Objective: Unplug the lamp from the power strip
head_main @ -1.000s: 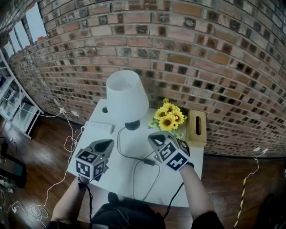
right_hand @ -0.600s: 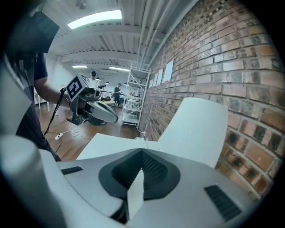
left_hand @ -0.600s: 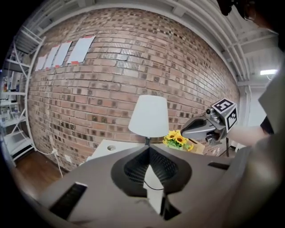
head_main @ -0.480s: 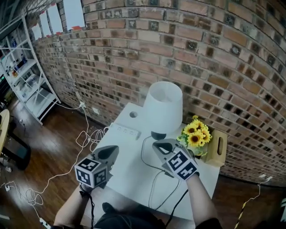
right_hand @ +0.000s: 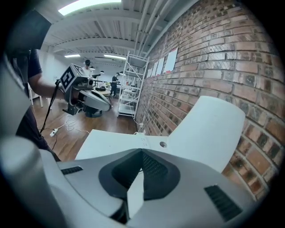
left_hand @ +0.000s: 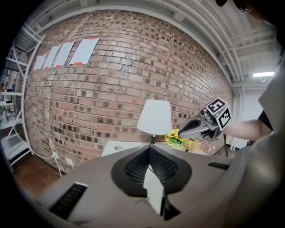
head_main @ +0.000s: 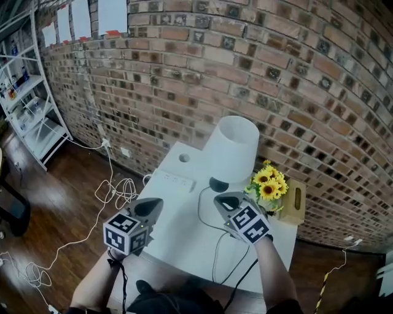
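The lamp [head_main: 231,147] stands upright just beyond the right gripper [head_main: 221,200]: a white tapered shade on a small dark round base. Its black cord [head_main: 215,257] curves out from the base, passes under the right gripper and trails toward the near table edge. The power strip [head_main: 173,180], a flat white bar, lies just ahead of the left gripper [head_main: 155,203], apart from the cord.

A bunch of sunflowers [head_main: 268,184] was seen at the far right of the white worktop [head_main: 184,230], just beside a wooden box [head_main: 299,211] with a slot in its top. A brick wall [head_main: 184,73] was seen behind, with white sheets [head_main: 112,13] fixed high on it. White metal shelving [head_main: 31,116] was set at the left, and loose white cables [head_main: 113,191] were strewn on the wooden floor [head_main: 55,227].
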A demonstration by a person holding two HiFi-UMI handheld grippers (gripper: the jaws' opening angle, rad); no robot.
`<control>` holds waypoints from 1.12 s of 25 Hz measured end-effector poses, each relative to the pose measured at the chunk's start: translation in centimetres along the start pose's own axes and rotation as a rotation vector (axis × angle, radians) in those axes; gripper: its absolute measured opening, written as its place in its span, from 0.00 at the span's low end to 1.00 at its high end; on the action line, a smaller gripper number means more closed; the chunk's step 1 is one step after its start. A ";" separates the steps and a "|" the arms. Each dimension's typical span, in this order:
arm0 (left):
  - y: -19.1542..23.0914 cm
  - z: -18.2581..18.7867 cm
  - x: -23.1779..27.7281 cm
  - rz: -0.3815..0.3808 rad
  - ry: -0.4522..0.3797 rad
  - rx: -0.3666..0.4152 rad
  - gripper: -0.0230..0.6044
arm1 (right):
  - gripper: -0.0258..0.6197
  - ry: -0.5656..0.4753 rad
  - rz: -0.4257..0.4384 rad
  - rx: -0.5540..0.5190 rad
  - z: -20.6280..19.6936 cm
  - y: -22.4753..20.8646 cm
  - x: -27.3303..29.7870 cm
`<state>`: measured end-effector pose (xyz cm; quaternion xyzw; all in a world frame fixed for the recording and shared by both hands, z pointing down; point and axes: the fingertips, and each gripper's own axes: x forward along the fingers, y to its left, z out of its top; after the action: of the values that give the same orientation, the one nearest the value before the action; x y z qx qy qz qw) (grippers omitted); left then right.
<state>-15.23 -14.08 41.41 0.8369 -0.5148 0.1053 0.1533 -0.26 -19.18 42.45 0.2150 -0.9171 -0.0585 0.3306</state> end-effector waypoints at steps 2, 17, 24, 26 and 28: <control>0.3 0.1 -0.3 -0.013 -0.007 0.001 0.06 | 0.02 -0.001 -0.004 0.014 0.5 0.3 -0.1; 10.4 -1.3 -12.7 0.129 -0.065 -0.101 0.06 | 0.02 -0.052 0.166 -0.093 12.4 10.7 7.8; 16.2 -3.6 -21.5 0.226 -0.085 -0.143 0.06 | 0.02 -0.097 0.270 -0.163 19.0 19.1 12.7; 17.5 -4.2 -23.8 0.256 -0.089 -0.149 0.06 | 0.02 -0.114 0.297 -0.186 20.9 21.2 13.9; 18.3 -4.8 -25.7 0.273 -0.094 -0.152 0.06 | 0.02 -0.126 0.313 -0.201 22.4 23.1 14.8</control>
<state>-43.22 1.25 39.96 0.7491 -0.6369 0.0463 0.1763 -32.81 -5.62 39.49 0.0314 -0.9477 -0.1110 0.2976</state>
